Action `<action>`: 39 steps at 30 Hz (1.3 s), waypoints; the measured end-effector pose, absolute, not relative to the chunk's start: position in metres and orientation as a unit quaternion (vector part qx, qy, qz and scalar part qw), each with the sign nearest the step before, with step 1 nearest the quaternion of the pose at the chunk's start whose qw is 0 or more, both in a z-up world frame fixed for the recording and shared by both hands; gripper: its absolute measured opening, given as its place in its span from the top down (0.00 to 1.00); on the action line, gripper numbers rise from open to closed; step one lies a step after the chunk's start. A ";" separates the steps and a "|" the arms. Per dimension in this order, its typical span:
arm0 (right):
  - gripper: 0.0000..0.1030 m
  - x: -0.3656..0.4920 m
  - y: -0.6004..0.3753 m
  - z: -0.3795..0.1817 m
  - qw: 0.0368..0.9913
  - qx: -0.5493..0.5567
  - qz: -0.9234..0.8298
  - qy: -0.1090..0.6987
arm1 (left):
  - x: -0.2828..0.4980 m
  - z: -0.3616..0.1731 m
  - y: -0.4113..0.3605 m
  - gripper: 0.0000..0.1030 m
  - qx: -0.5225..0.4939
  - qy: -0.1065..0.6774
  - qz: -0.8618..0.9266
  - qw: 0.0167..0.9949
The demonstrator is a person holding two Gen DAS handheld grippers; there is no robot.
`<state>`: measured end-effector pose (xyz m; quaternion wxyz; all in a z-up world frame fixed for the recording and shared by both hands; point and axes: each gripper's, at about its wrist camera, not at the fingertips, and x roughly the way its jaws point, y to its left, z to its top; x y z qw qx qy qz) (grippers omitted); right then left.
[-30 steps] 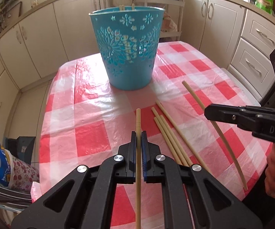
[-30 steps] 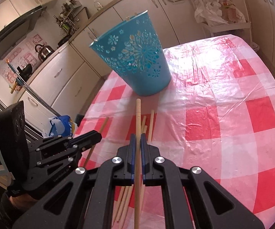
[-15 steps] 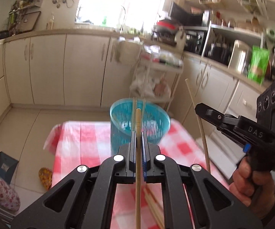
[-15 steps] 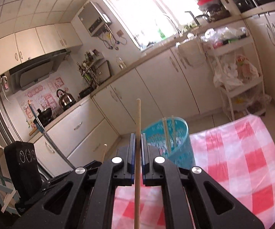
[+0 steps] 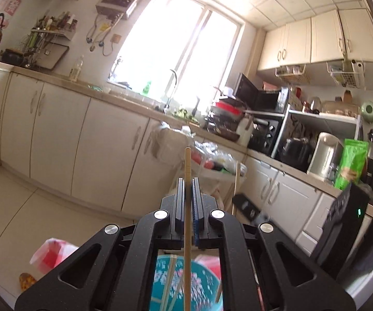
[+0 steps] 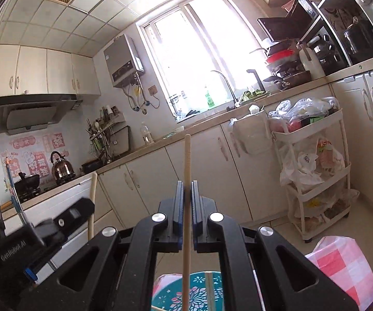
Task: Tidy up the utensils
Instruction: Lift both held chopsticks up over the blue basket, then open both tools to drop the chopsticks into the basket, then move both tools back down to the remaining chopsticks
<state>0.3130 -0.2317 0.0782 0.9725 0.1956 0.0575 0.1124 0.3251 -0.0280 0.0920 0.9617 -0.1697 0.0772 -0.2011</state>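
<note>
My left gripper (image 5: 187,181) is shut on a pale wooden chopstick (image 5: 187,165) that stands upright between its pads. My right gripper (image 6: 187,184) is shut on a second chopstick (image 6: 187,155), also upright. Both point level at the kitchen wall. The blue patterned bucket (image 5: 202,285) sits low behind the left gripper's frame, with chopsticks inside it. The same bucket (image 6: 199,292) shows at the bottom of the right wrist view. The right gripper (image 5: 248,207) and its chopstick (image 5: 236,176) appear to the right in the left wrist view. The left gripper (image 6: 72,212) shows at lower left in the right wrist view.
The red-and-white checked tablecloth (image 6: 342,267) is at the bottom right, its edge (image 5: 49,254) at the lower left. A white trolley (image 6: 316,171) with bags stands by the cabinets. Counters (image 5: 134,98) with sink, kettle and appliances line the walls.
Both grippers have risen from the table and tilted up to level, each carrying its chopstick. The bucket has dropped from the middle of both views to the bottom edge.
</note>
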 end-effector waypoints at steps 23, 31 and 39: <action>0.79 0.275 -0.242 0.015 0.970 0.167 0.107 0.138 | 0.321 -0.002 -0.025 0.89 -0.142 0.173 -0.122 0.967; 0.77 0.199 -0.253 -0.001 0.954 0.167 0.107 0.226 | 0.252 -0.018 -0.003 0.61 -0.131 0.221 -0.109 0.960; 0.77 0.153 -0.216 -0.084 0.908 0.091 0.134 0.387 | 0.201 -0.077 -0.003 0.58 -0.102 0.334 -0.119 0.929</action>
